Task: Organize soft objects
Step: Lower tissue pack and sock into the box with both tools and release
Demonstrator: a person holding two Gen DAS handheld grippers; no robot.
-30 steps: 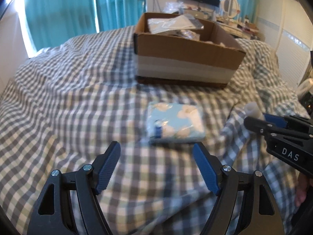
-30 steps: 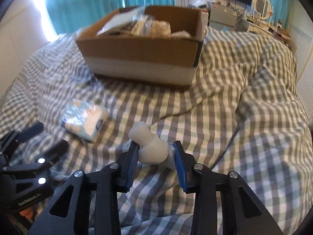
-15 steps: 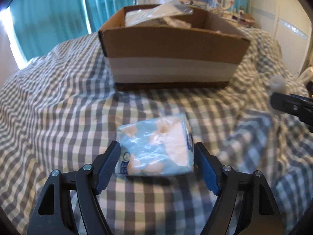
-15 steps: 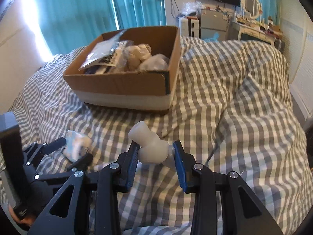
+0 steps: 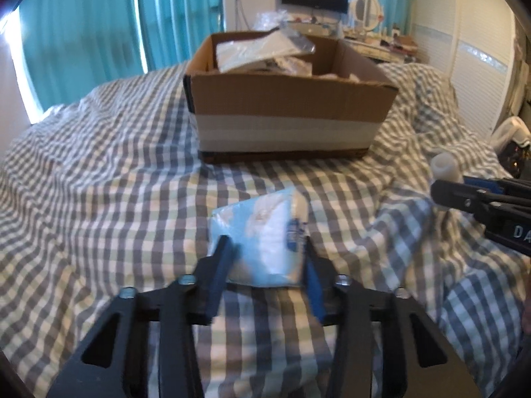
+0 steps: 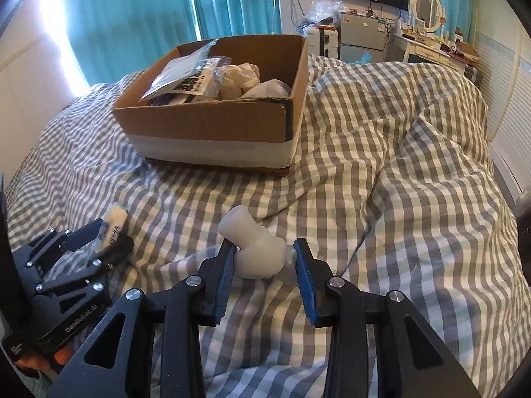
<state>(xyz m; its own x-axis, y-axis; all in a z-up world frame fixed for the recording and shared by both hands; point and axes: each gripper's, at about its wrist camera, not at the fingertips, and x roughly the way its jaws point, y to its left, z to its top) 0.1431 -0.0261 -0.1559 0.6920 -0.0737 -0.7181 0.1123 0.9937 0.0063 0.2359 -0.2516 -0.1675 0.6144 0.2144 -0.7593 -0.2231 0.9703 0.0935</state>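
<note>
My left gripper (image 5: 265, 248) is shut on a light blue tissue pack (image 5: 265, 232) and holds it above the checked bedspread; the gripper also shows in the right wrist view (image 6: 109, 235). My right gripper (image 6: 265, 252) is shut on a soft white bottle-shaped object (image 6: 255, 248), also seen at the right in the left wrist view (image 5: 446, 165). An open cardboard box (image 5: 288, 106) with a white band stands farther back on the bed and holds plastic-wrapped packs and white soft items (image 6: 239, 76).
The grey-and-white checked bedspread (image 6: 398, 165) is rumpled with folds to the right. Teal curtains (image 5: 99, 33) hang behind. A TV, a small fridge and a cluttered dresser (image 6: 415, 33) stand at the back right.
My left gripper has closed on the tissue pack and lifted it. My right gripper has kept its hold on the white object and risen, showing more of the box's inside.
</note>
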